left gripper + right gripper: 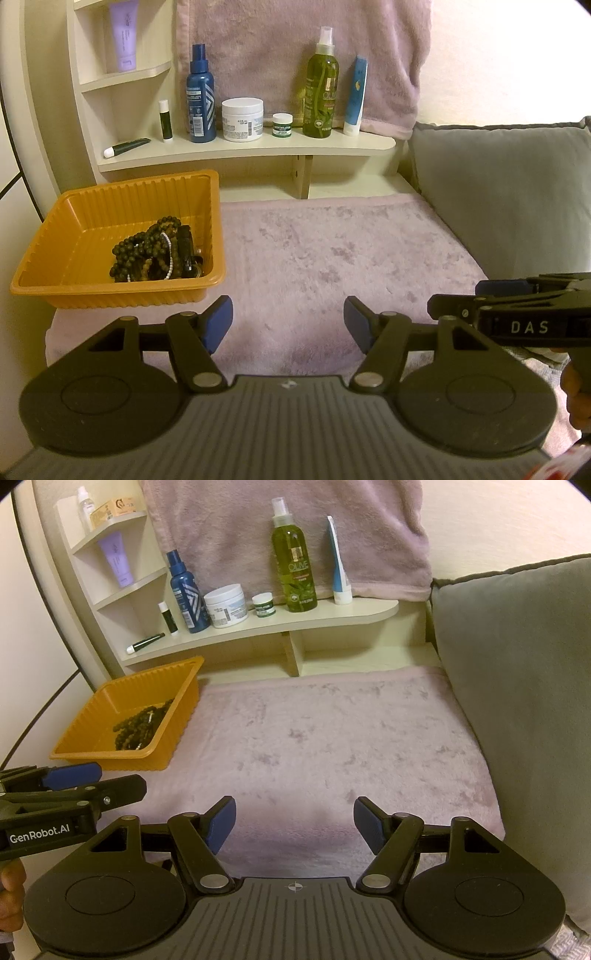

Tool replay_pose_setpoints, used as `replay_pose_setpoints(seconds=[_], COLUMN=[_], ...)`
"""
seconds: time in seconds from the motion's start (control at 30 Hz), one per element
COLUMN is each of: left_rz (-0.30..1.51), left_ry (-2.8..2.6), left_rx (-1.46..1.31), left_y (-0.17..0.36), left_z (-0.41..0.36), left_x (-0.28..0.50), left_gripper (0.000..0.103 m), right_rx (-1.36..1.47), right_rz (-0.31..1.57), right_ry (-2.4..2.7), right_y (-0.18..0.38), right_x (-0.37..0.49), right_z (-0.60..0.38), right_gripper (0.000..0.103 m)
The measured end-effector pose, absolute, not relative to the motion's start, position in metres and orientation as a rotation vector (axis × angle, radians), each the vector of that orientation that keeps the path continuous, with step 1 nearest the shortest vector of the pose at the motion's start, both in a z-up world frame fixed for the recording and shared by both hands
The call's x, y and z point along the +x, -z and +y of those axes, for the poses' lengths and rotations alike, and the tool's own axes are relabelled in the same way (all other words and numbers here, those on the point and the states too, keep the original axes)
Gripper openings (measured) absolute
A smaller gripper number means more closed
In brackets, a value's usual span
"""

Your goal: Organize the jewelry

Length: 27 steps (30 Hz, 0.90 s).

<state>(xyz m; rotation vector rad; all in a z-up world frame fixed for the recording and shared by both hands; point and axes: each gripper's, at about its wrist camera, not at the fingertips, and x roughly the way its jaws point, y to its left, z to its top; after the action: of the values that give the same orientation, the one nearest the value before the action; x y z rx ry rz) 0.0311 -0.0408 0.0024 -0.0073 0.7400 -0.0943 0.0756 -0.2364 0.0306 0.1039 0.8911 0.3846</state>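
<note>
1. The left claw [288, 319] hung released over the mauve towel [332, 258], its blue pads spread wide with nothing between them.
2. The right claw [294, 821] was likewise released, pads wide apart above the same towel and holding nothing.
3. In the left wrist view the right claw showed at the right edge, side-on; in the right wrist view the left claw [74, 775] showed at the left edge, just beside the tray.
4. The orange tray [74, 236] sat at the towel's left rear corner, in front of the shelf [258, 151].
5. The jewelry [155, 251] lay heaped in the tray's near right corner: dark beaded strands tangled with a thin white bead string and a dark, blocky piece that could not be made out.
6. No jewelry lay on the towel in front of either claw.
7. On the shelf stood a blue spray bottle [201, 99], a white jar [242, 119], a small green-labelled jar [282, 125], a green spray bottle [320, 85] and a blue-and-white tube [356, 99].
8. A grey cushion [517, 701] bordered the towel on the right.
</note>
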Motion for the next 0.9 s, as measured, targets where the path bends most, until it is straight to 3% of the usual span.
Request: replay_pose_setpoints(seconds=[0.9], left_rz=[0.733], left_ry=[0.093], left_rx=[-0.011], left_y=[-0.0054], left_z=[-0.0388], left_x=[0.031], left_gripper=[0.064], right_rx=[0.098], right_rz=[0.887], right_ry=[-0.389], right_y=[-0.0319], right_x=[0.0744], right_z=[-0.2323], right_gripper=[0.071])
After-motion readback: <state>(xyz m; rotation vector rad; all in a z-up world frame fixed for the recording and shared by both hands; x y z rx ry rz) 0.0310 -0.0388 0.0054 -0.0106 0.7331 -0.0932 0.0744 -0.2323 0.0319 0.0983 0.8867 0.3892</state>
